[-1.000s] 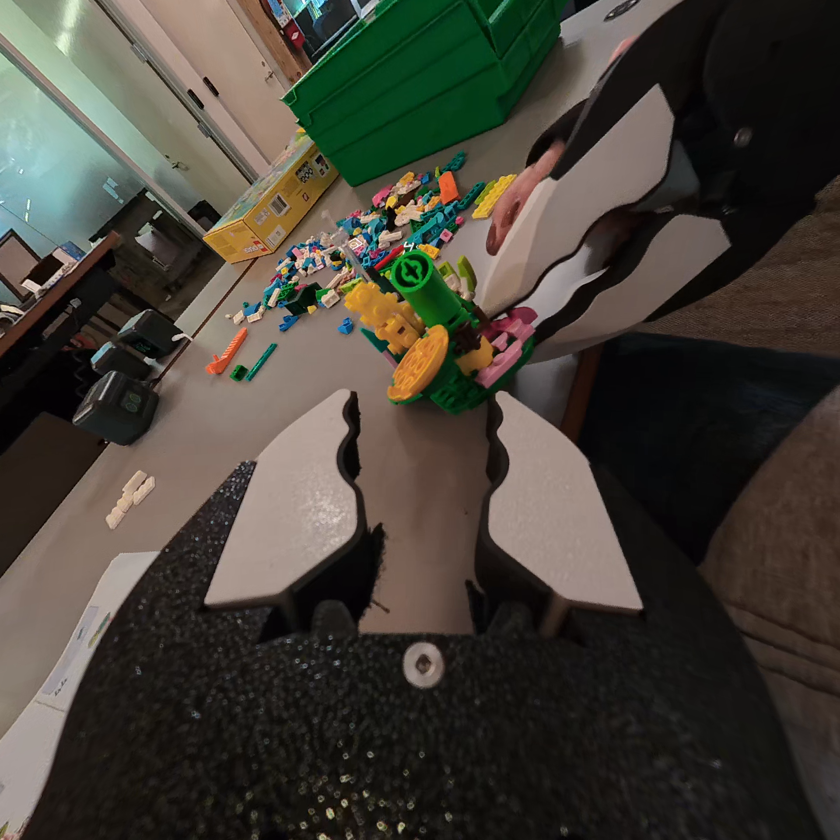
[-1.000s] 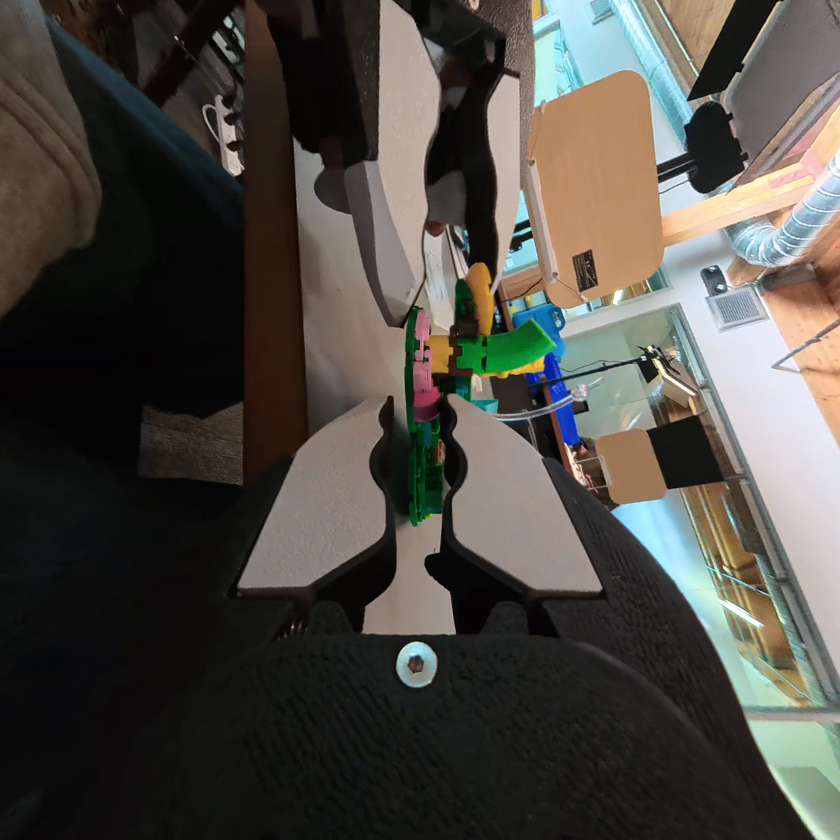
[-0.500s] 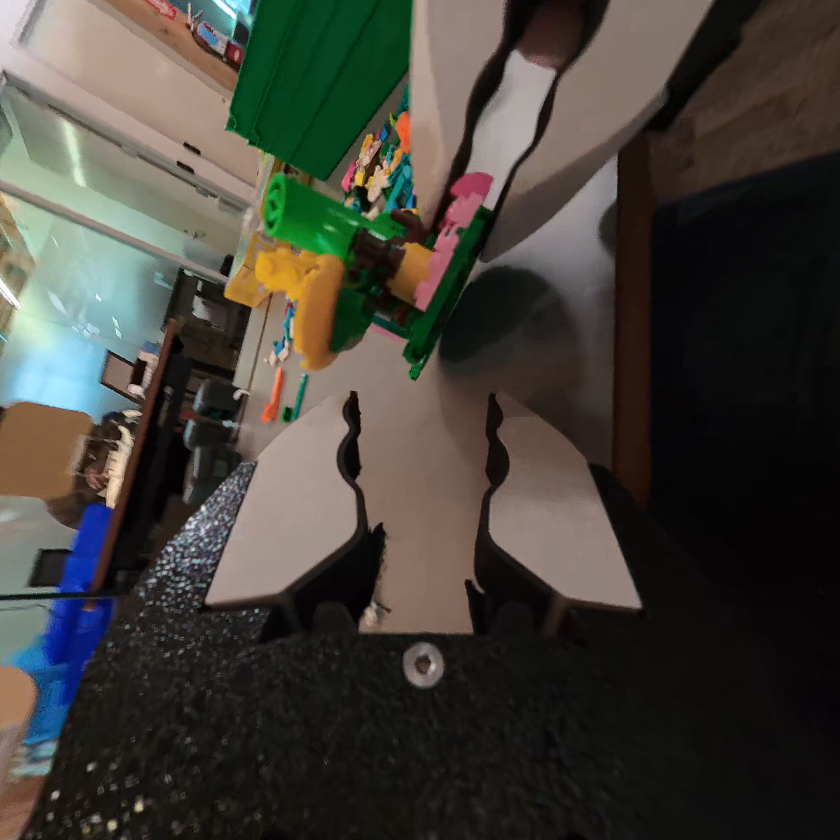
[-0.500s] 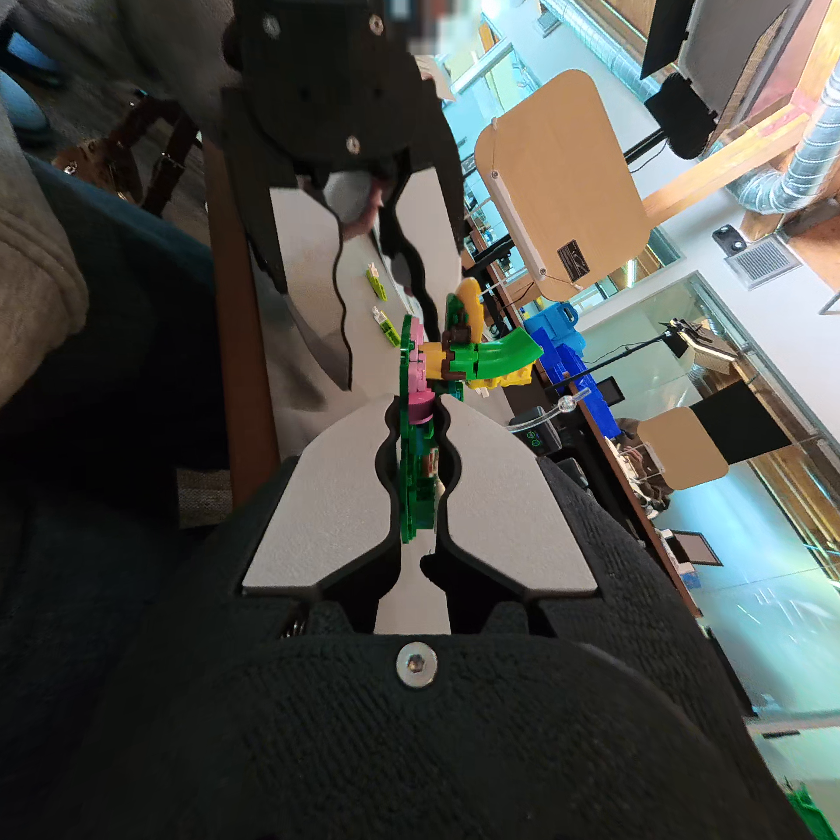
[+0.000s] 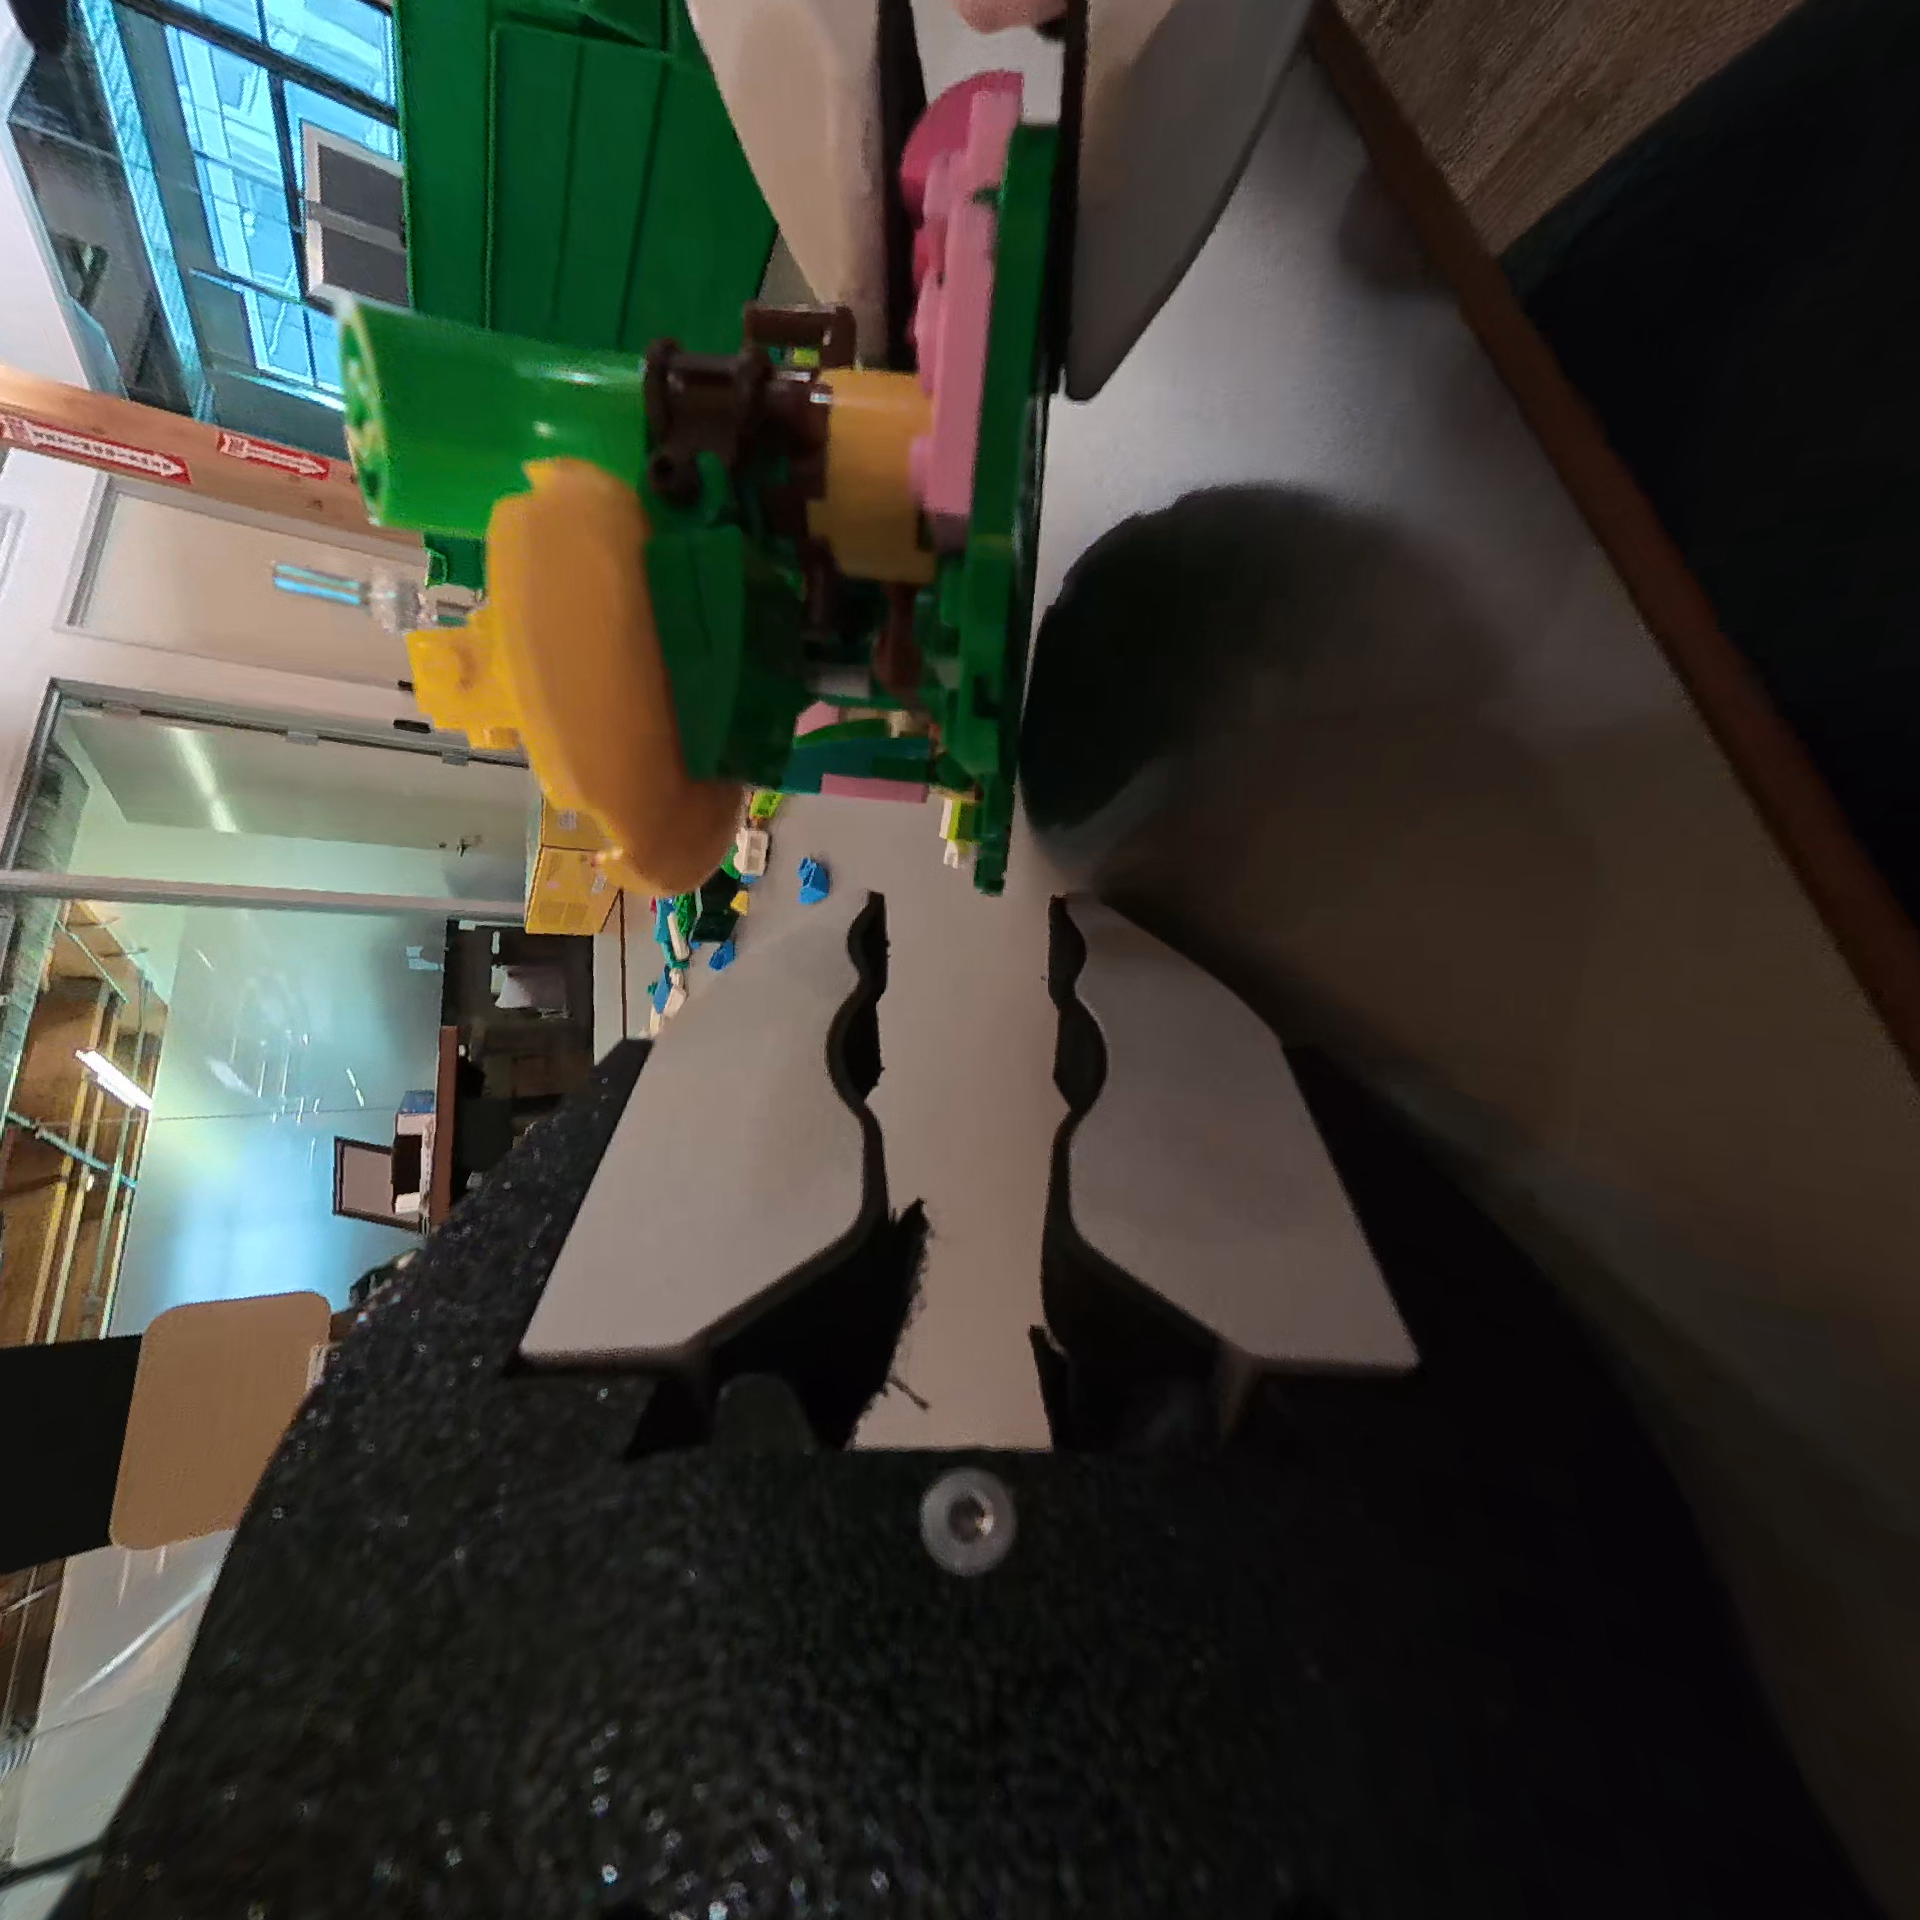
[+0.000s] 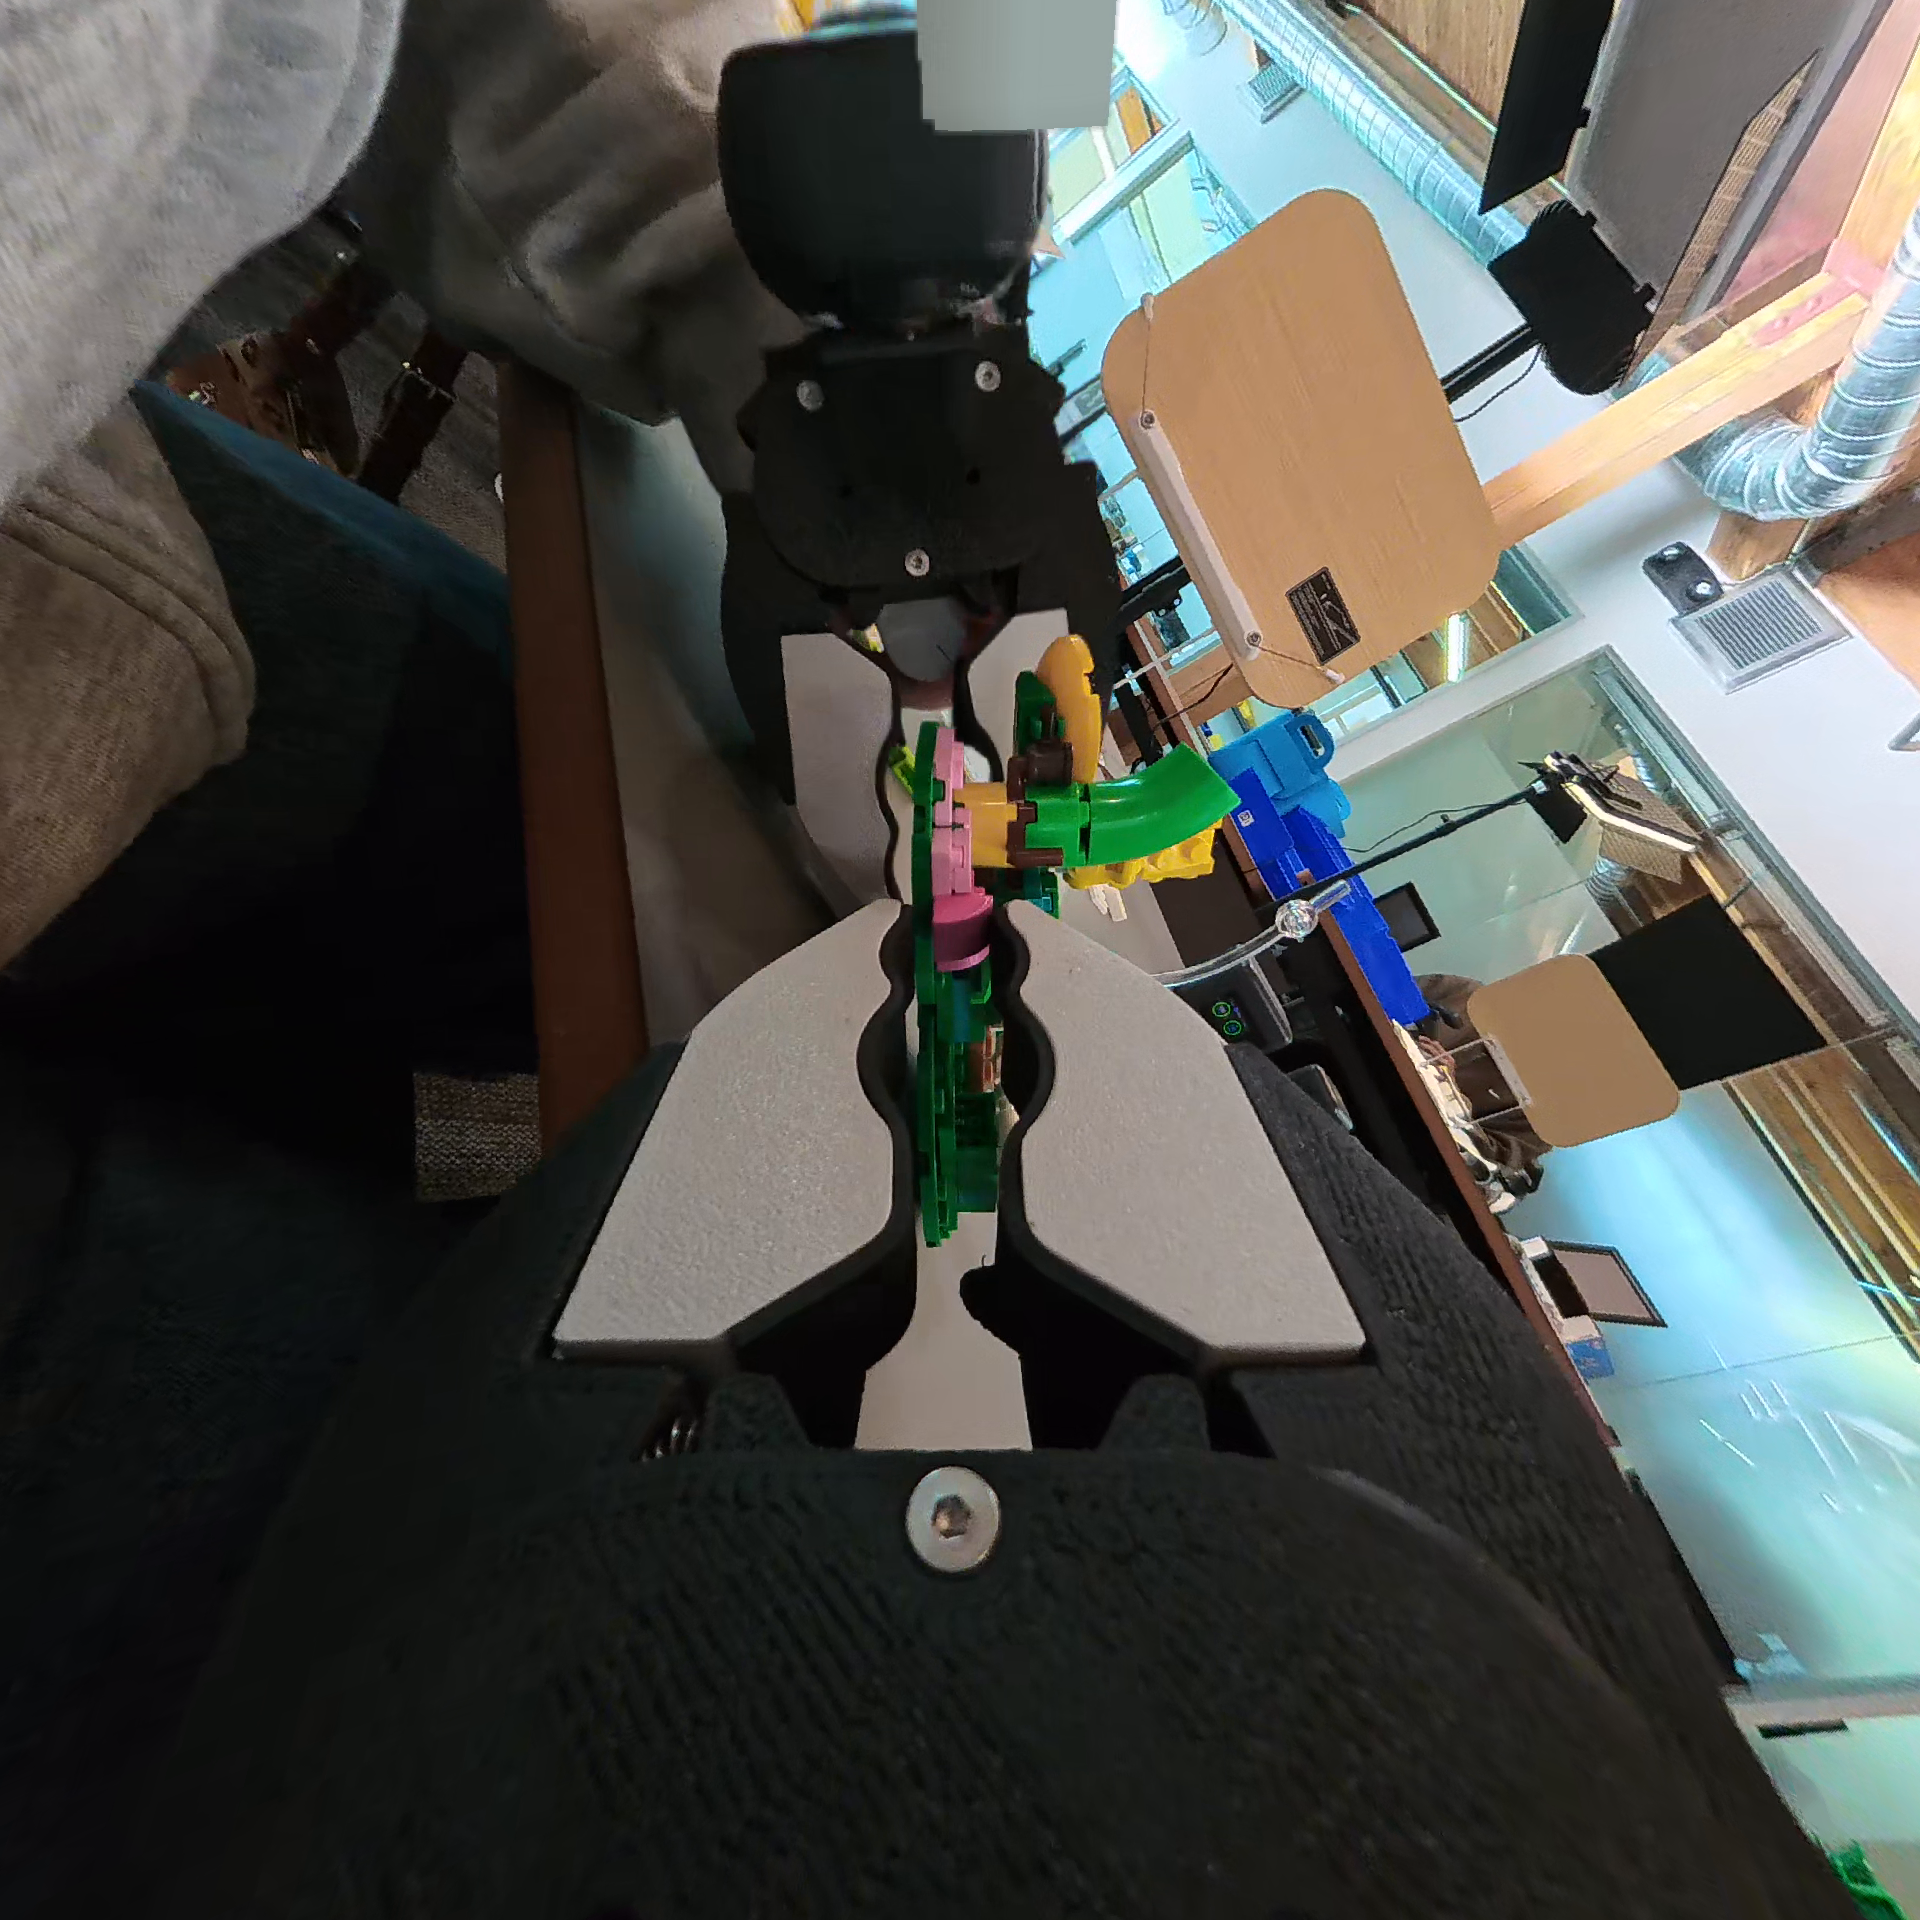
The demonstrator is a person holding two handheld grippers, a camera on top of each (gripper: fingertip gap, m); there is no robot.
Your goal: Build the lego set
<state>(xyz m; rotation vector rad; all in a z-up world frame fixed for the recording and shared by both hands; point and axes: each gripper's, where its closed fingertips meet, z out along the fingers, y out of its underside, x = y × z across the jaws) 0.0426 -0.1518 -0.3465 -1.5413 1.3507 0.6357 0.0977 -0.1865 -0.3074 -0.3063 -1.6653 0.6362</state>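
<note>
Two grippers face each other over the grey table [image 5: 1299, 935]; the right gripper [image 6: 954, 920] is clamped on the green base plate of the lego model [image 6: 951, 1049] (held on edge, clear of the tabletop); the left gripper [image 5: 966, 914], jaws apart and empty, sits just beside the plate's far edge.

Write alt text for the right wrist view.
The right gripper is shut on the green base plate of a lego flower model, held on edge above the table. The left gripper faces it, open.
</note>
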